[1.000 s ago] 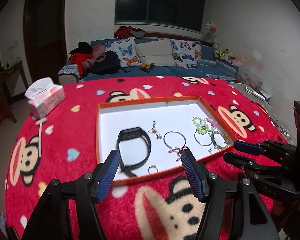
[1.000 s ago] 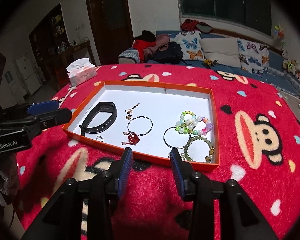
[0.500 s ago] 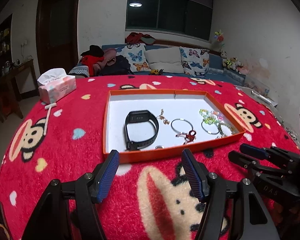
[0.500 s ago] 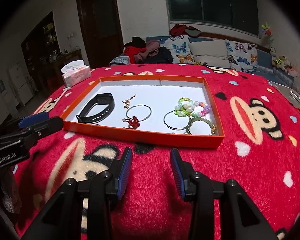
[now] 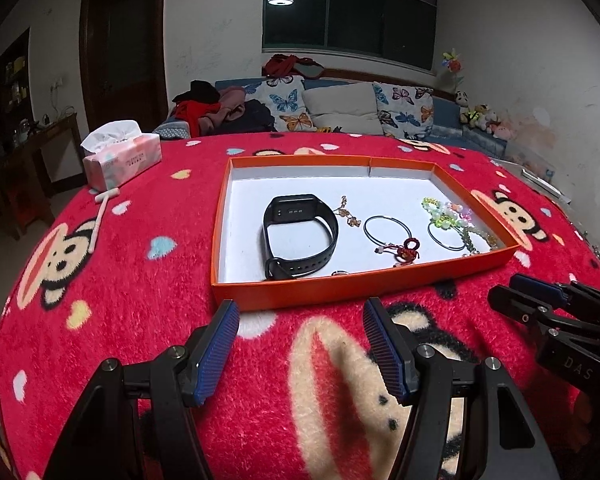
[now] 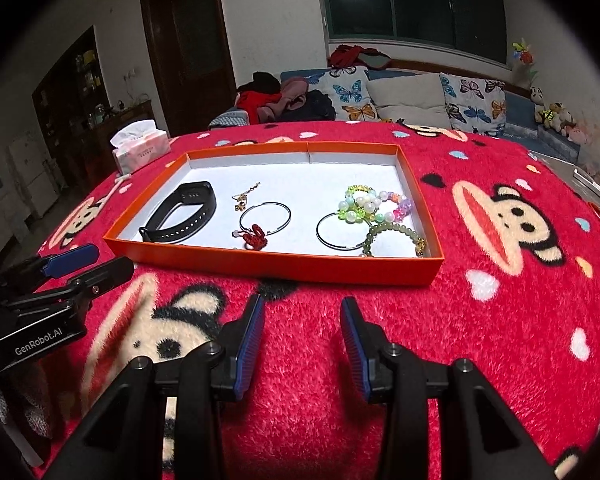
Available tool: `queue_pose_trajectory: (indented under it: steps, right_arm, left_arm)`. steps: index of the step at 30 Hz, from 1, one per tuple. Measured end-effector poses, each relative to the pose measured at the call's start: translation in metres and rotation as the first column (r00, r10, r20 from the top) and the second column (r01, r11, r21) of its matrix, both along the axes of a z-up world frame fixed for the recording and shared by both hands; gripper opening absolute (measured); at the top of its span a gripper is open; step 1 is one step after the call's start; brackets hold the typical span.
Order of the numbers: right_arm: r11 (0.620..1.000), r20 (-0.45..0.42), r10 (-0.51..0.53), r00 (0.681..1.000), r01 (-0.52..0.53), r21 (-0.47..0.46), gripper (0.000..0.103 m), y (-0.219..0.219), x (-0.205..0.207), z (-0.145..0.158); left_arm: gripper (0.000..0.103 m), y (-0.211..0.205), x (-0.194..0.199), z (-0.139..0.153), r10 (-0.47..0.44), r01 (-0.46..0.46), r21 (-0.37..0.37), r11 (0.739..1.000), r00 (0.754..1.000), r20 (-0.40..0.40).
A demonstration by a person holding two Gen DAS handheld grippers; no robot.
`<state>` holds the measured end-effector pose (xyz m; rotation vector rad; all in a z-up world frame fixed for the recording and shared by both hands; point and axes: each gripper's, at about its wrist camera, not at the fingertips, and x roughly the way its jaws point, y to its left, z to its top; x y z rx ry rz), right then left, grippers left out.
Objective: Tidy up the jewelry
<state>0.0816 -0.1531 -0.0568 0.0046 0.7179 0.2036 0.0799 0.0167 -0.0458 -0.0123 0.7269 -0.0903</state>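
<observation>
the jewelry lies in a shallow orange tray (image 6: 284,266) with a white floor: a black wristband (image 6: 184,212) at its left end, a thin gold chain (image 6: 244,196) beside it, two plain wire hoops (image 6: 265,218), a red knotted charm (image 6: 256,238), and at the right end a heap of pastel beads (image 6: 374,202) touching a green bead bracelet (image 6: 392,234). nothing is picked up yet, so i judge the sorting has not begun. my left tool (image 5: 300,344) gapes fairly wide and empty, short of the tray's near wall; my right tool (image 6: 302,340) stands narrower, also empty. i would take the separate pieces first and come down steeply over the wall, since the beads look tangled and a hoop could slide. the counter wears a fuzzy red monkey-print cloth (image 6: 500,280); a tissue pack (image 5: 122,154) sits at its far left, a sofa (image 5: 340,108) with butterfly cushions behind, under a dark window.
</observation>
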Motion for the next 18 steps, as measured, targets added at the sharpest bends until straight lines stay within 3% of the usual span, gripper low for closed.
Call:
queue_pose_trajectory:
  steps: [10, 18]
  right_arm:
    - [0.998, 0.029, -0.015, 0.999, 0.017, -0.054, 0.043, 0.008, -0.004, 0.002]
    - [0.995, 0.053, -0.006, 0.999, 0.011, -0.098, 0.043, 0.015, -0.007, 0.003]
  left_arm:
    - [0.068, -0.004, -0.004, 0.000, 0.036, -0.037, 0.048, 0.998, 0.999, 0.022]
    - [0.068, -0.005, -0.012, 0.002, 0.053, -0.055, 0.038, 0.998, 0.997, 0.050]
